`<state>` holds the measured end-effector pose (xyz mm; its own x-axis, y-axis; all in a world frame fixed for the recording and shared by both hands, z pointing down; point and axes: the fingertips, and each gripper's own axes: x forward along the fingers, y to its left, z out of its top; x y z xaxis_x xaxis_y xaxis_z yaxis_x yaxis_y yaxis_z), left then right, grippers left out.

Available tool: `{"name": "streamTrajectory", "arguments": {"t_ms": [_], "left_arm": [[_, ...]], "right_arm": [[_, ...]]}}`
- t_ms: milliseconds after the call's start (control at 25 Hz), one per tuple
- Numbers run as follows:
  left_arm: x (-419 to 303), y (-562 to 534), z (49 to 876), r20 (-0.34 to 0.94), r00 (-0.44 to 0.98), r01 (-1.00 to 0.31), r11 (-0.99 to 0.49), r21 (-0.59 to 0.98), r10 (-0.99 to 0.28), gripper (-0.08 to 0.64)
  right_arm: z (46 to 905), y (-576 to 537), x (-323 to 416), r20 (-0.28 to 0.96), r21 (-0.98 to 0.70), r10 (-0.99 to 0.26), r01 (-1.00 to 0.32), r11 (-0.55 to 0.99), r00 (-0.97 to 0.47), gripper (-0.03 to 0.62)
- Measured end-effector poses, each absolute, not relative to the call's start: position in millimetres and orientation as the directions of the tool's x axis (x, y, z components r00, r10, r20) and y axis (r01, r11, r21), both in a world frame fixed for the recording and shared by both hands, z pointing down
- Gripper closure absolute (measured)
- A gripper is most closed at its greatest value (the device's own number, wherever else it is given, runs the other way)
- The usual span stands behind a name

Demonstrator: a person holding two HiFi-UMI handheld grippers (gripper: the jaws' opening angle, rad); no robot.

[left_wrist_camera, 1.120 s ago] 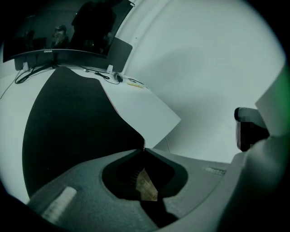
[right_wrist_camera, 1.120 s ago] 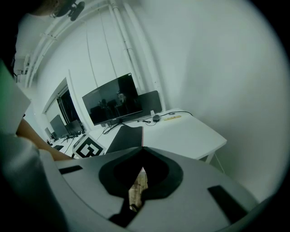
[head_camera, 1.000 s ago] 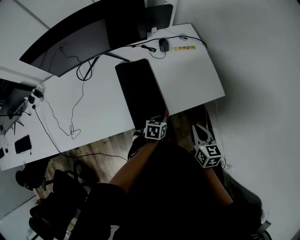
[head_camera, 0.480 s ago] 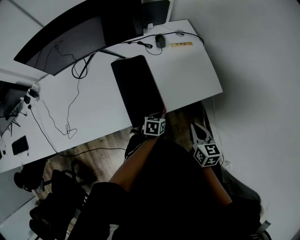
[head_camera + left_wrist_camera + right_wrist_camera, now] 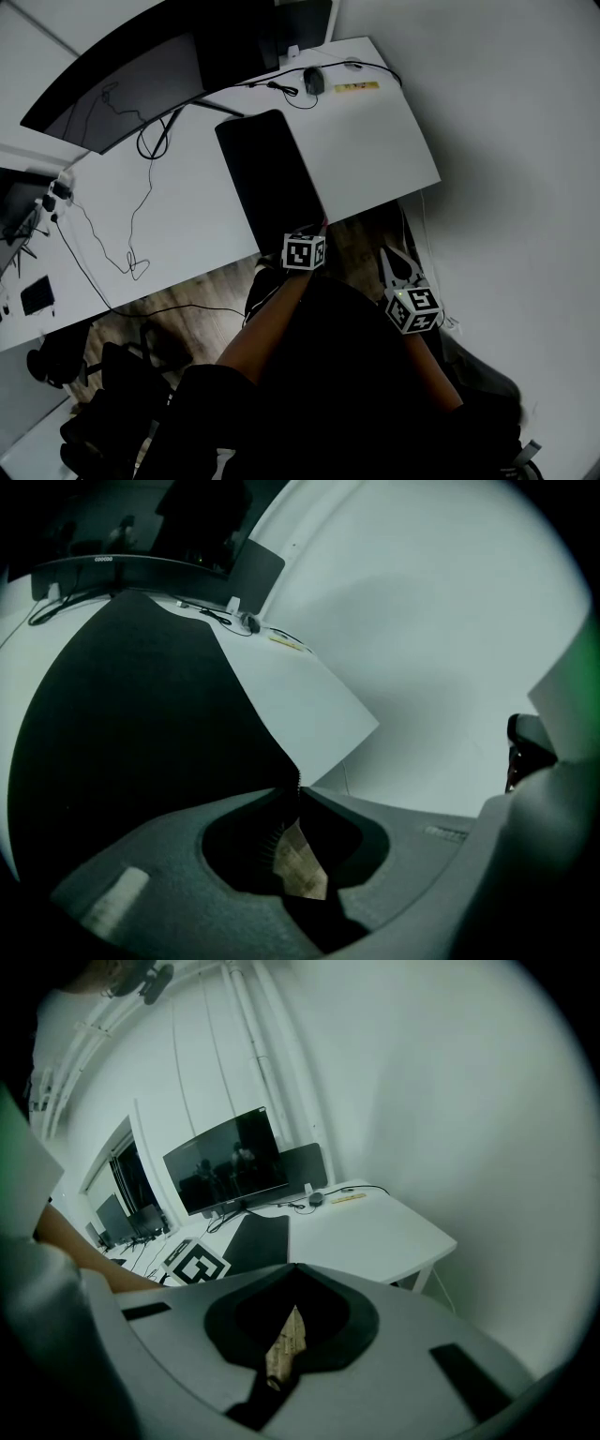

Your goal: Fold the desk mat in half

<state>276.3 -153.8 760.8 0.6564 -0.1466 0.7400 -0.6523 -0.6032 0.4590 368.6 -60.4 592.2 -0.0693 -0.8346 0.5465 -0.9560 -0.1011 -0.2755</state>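
Note:
A black desk mat [image 5: 267,173] lies lengthwise on the white desk [image 5: 375,150], and a red underside shows at its near end. My left gripper [image 5: 311,236] sits at that near end by the desk's front edge. In the left gripper view the mat [image 5: 141,724] fills the left side. Its edge runs straight into the left gripper [image 5: 295,782], whose jaws are pinched on it. My right gripper [image 5: 394,265] hangs off the desk to the right, above the floor. The right gripper [image 5: 295,1267] is shut with nothing in it, and the mat [image 5: 255,1241] lies ahead of it.
A wide curved monitor [image 5: 122,80] stands at the desk's back. A mouse [image 5: 312,81] and a yellow strip [image 5: 361,86] lie behind the mat. Loose cables [image 5: 141,216] trail left of it. A dark chair [image 5: 112,394] stands on the wood floor at lower left.
The left gripper stays on the mat's near end. The view has drifted a little, so desk and mat sit slightly further left. The right gripper has barely moved.

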Motion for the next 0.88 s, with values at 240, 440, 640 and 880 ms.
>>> {"name": "streamTrajectory", "arguments": {"t_ms": [240,440,640,880], "left_arm": [[279.1,-149.0,754.1,0.702,0.704,-0.619,-0.577,0.533,-0.107,0.478],[273.6,-147.1,741.4,0.676,0.728,-0.603,-0.574,0.554,-0.113,0.466],[254.1,-152.1,709.5,0.632,0.754,-0.601,-0.576,0.554,-0.178,0.466],[198.9,-167.7,637.3,0.509,0.777,-0.626,-0.533,0.569,-0.369,0.499]], "right_arm": [[592.2,-68.8,360.3,0.543,-0.288,-0.833,-0.955,-0.066,-0.106,0.594],[589.0,-81.7,349.7,0.528,-0.298,-0.838,-0.954,-0.027,-0.142,0.594],[584.4,-98.0,336.6,0.514,-0.305,-0.835,-0.952,0.035,-0.195,0.594],[570.2,-126.6,302.9,0.464,-0.306,-0.833,-0.937,0.168,-0.301,0.594]]}}
